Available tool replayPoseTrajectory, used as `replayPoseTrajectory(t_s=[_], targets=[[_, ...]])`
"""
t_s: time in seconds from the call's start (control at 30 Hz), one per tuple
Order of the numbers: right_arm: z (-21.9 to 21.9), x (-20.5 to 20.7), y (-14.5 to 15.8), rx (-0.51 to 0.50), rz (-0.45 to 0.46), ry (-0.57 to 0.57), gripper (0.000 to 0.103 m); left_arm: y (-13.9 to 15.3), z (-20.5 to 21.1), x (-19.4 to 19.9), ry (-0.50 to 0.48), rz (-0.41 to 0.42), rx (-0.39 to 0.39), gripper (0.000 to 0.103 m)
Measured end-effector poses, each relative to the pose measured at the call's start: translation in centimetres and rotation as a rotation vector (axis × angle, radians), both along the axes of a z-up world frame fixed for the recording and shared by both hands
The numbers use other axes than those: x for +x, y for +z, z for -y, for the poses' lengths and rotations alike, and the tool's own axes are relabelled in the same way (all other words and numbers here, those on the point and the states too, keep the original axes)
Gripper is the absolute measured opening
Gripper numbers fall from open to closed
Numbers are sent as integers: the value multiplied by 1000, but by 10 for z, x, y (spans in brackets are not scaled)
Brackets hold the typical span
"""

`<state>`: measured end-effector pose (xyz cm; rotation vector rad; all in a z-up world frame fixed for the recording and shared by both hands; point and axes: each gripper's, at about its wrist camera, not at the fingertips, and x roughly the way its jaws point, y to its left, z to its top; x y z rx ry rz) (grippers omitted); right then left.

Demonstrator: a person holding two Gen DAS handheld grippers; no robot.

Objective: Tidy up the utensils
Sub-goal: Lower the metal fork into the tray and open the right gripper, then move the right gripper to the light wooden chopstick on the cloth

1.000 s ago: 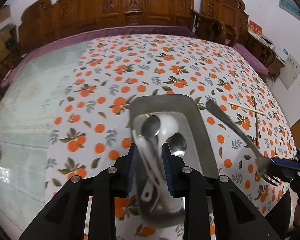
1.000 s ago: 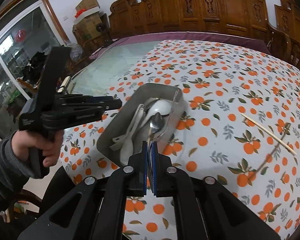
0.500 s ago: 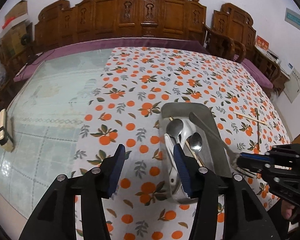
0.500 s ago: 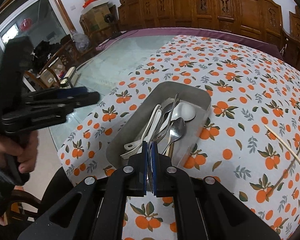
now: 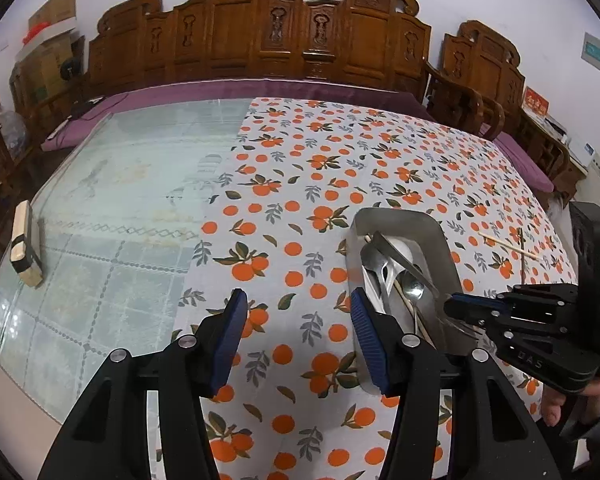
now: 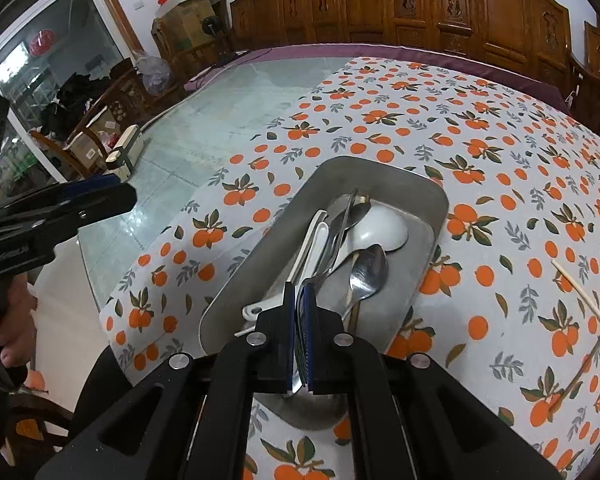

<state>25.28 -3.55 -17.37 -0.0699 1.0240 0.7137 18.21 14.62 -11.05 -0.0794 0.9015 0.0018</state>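
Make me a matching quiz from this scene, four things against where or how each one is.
Things:
1. left gripper
2. right gripper
3. white spoon
4. wooden block

States:
A. lying in the metal tray
B. open, nothing between its fingers
C. on the bare glass tabletop
D. shut on a fork

Pairs: 1-B, 2-D, 3-A, 4-C

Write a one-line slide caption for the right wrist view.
Right gripper, shut on a metal fork, lowers it into the steel tray of spoons on the orange-print tablecloth.
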Motion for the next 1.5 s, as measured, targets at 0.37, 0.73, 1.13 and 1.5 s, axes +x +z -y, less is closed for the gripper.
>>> replayPoseTrajectory(t_s=[0.37,0.73,1.13,1.5], targets=[[-14,3,-13,21,-63,4,5,1,-1,-3,4,3,5,51],[-15,0,-14,43,-75,10,5,2,4,-5,-2,2,15,51],[35,-17,10,46,0,-33,5,7,24,-4,-23,21,12,68],[128,-29,21,1,49,-157,16,8,64,4,-72,36,6,88]])
